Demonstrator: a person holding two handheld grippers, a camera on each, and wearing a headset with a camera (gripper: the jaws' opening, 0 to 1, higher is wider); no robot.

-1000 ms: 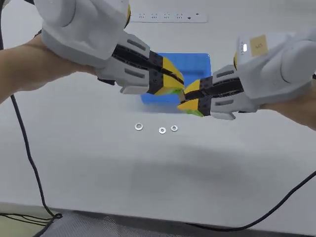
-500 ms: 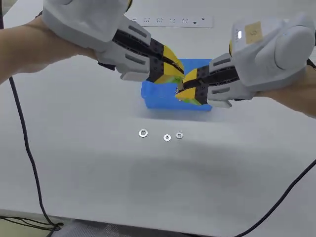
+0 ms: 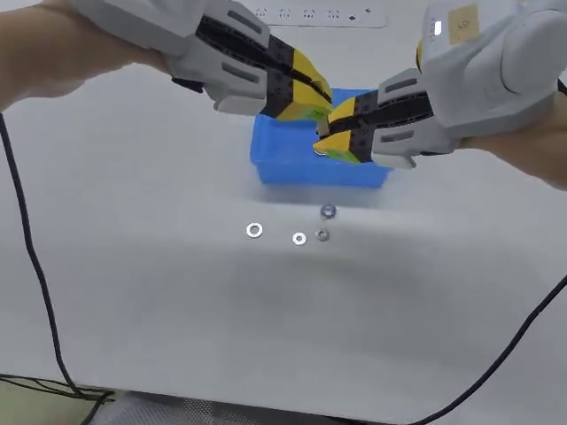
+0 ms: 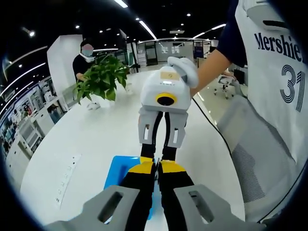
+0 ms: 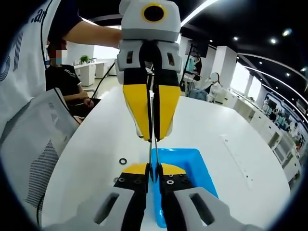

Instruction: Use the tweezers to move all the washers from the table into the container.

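Observation:
In the head view my left gripper (image 3: 317, 96) and right gripper (image 3: 322, 147) meet tip to tip over the blue container (image 3: 292, 168). Both are shut on thin metal tweezers (image 5: 151, 155), which run between the two pairs of yellow jaws in the right gripper view. Three washers lie on the white table in a row: one (image 3: 254, 230), a second (image 3: 299, 238) and a third (image 3: 322, 235). Another washer (image 3: 328, 211) shows just before the container's front wall; I cannot tell whether it is in the air or on the table. One washer (image 5: 123, 160) lies left of the container (image 5: 185, 166).
A white power strip (image 3: 319, 14) lies at the table's far edge. Black cables (image 3: 27, 257) trail over the left and right front edges. A potted plant (image 4: 102, 77) and a person stand far back on the table's side. The table before the washers is bare.
A fourth washer has appeared in front of the container, below the gripper tips. Both grippers have shifted slightly farther over the container, still tip to tip.

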